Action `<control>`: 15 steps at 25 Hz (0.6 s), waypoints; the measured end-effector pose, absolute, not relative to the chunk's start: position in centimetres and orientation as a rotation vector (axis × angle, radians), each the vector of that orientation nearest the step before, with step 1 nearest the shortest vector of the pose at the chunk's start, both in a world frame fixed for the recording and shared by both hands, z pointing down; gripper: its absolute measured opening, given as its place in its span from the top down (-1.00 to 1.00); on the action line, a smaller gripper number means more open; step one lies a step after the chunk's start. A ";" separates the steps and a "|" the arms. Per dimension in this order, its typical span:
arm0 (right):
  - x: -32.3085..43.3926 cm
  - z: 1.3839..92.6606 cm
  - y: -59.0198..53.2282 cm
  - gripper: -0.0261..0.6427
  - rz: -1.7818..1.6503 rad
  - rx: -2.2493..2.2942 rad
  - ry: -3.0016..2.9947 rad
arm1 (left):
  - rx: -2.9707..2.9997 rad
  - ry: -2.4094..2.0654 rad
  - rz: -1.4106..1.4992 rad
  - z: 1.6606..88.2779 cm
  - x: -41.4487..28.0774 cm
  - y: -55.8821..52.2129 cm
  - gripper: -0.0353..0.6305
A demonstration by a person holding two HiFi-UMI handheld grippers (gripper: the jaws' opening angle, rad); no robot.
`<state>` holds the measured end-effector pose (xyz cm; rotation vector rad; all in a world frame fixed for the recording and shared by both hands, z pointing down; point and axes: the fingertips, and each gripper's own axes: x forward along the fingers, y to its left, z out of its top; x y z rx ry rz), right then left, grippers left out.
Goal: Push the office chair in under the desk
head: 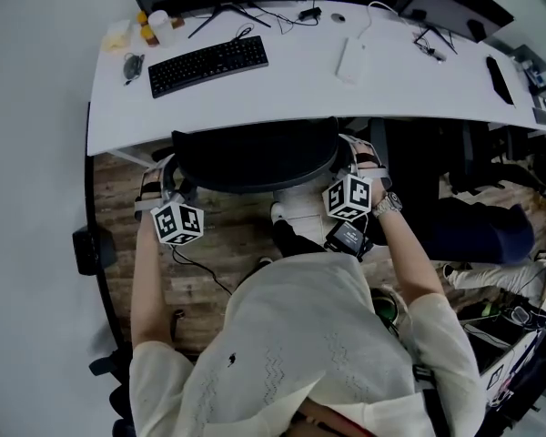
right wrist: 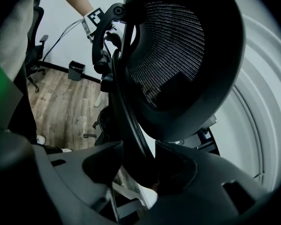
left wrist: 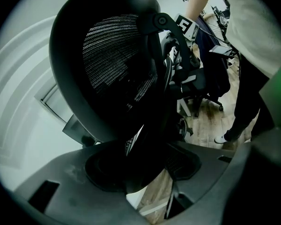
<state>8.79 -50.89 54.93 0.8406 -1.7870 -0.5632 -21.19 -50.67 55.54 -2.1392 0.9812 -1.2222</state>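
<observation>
The black mesh office chair [head: 255, 156] stands at the white desk [head: 291, 85], its backrest at the desk's front edge and its seat hidden beneath. My left gripper [head: 170, 178] holds the backrest's left edge and my right gripper [head: 353, 153] holds its right edge. In the left gripper view the chair backrest [left wrist: 112, 64] fills the frame, and its rim runs down between the jaws of the left gripper [left wrist: 140, 172]. The right gripper view shows the mesh backrest [right wrist: 178, 55] with its frame pinched in the right gripper [right wrist: 140, 168]. Both are shut on the chair.
A black keyboard [head: 208, 64], small bottles [head: 153, 27], cables and a white box [head: 350, 60] lie on the desk. A monitor stand [head: 220, 12] sits at the back. Another chair and dark bags [head: 482, 226] stand to the right on the wood floor [head: 227, 244]. A small black bin [head: 93, 248] is at left.
</observation>
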 end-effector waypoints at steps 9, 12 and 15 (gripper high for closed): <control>7.8 54.9 -51.2 0.30 -0.576 0.839 -1.796 | -2.132 1.002 -1.231 55.5 -22.1 -51.9 0.20; 7.9 54.8 -51.3 0.30 -0.581 0.830 -1.805 | -2.131 1.004 -1.229 55.5 -22.1 -51.9 0.20; 7.9 54.9 -51.3 0.30 -0.583 0.827 -1.807 | -2.131 1.002 -1.229 55.5 -22.1 -52.0 0.20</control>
